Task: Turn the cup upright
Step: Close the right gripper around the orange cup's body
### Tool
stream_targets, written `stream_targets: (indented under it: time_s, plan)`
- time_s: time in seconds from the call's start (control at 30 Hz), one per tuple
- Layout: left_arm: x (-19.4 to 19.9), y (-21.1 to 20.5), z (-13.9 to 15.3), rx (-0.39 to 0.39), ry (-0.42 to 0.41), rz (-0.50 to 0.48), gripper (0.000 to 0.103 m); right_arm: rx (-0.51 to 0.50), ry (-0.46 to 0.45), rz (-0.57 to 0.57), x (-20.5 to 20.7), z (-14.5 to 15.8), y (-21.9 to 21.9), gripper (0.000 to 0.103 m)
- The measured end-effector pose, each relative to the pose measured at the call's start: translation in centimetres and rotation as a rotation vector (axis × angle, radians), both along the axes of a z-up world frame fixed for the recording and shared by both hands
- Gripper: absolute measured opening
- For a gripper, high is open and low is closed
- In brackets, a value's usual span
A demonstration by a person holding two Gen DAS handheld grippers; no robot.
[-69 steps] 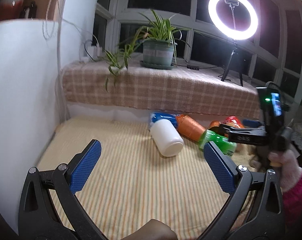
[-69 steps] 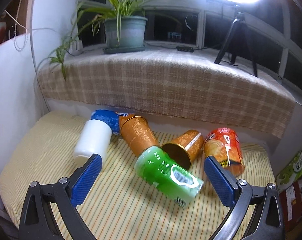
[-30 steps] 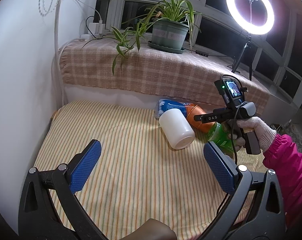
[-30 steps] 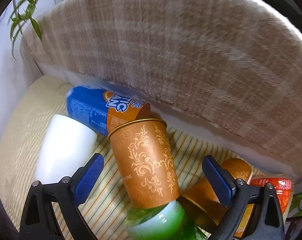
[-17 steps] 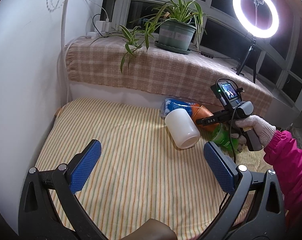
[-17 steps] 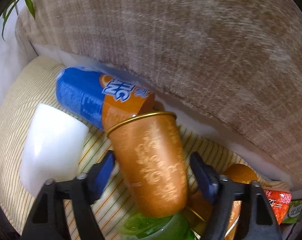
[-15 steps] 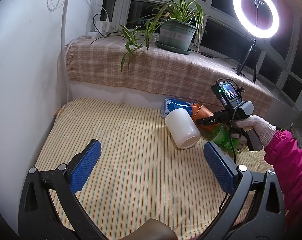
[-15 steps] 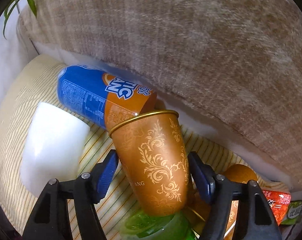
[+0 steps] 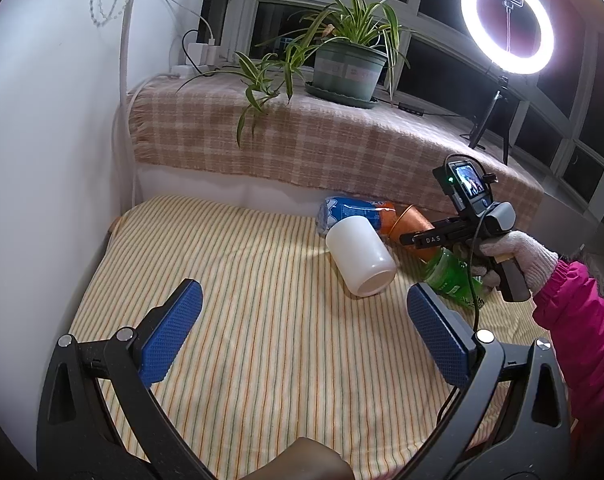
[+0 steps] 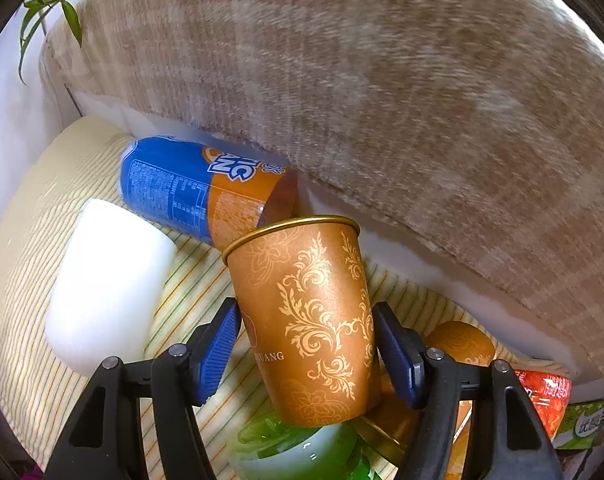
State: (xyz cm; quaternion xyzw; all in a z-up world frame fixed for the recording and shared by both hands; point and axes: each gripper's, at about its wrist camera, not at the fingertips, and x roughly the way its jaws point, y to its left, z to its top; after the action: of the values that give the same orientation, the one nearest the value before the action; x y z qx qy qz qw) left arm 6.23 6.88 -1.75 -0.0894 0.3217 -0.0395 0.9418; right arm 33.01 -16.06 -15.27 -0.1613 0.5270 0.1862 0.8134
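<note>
An orange-gold patterned cup (image 10: pixel 314 320) lies among other cups on the striped cloth, rim pointing away. My right gripper (image 10: pixel 306 344) is shut on it, blue pads (image 10: pixel 217 352) pressing both sides. The left wrist view shows the cup (image 9: pixel 414 224) behind the right gripper (image 9: pixel 406 239). A white cup (image 9: pixel 360 256) lies on its side just left of it, also in the right wrist view (image 10: pixel 101 284). My left gripper (image 9: pixel 302 336) is open and empty, held above the near part of the cloth.
A blue-orange cup (image 10: pixel 197 192) lies against the back ledge. A green cup (image 10: pixel 297 452) lies under the gripped cup; a second gold cup (image 10: pixel 462 344) and a red cup (image 10: pixel 550 396) lie right. Checked blanket ledge (image 9: pixel 342 148) with a plant pot (image 9: pixel 350 68) behind.
My right gripper went from open around the orange-gold cup to closed on its sides, and the cup has tipped up a little. My left gripper stayed open, with only a small shift in view.
</note>
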Motion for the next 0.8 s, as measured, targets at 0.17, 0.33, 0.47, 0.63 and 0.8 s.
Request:
stream_targets:
  time_s: [0.17,0.33,0.47,0.63,0.8]
  plan:
    - [-0.1,-0.4,0.1,0.007,-0.003,-0.003,0.103,0.029,-0.034,0.003,-1.6,1.7,-1.9,0.069]
    - [-0.3,-0.6,0.3,0.011,-0.01,-0.007,0.103,0.048,-0.067,0.019,-2.2,3.1,-2.3,0.069]
    - [-0.6,-0.8,0.5,0.014,-0.015,-0.006,0.103,0.045,-0.077,0.026,-2.4,3.9,-3.1,0.068]
    - [-1.0,-0.9,0.8,0.011,-0.023,-0.01,0.103,0.059,-0.108,0.008,-2.9,5.6,-3.9,0.068]
    - [-1.6,-1.0,1.1,0.009,-0.034,-0.019,0.103,0.137,-0.156,-0.022,-4.2,7.9,-4.5,0.068]
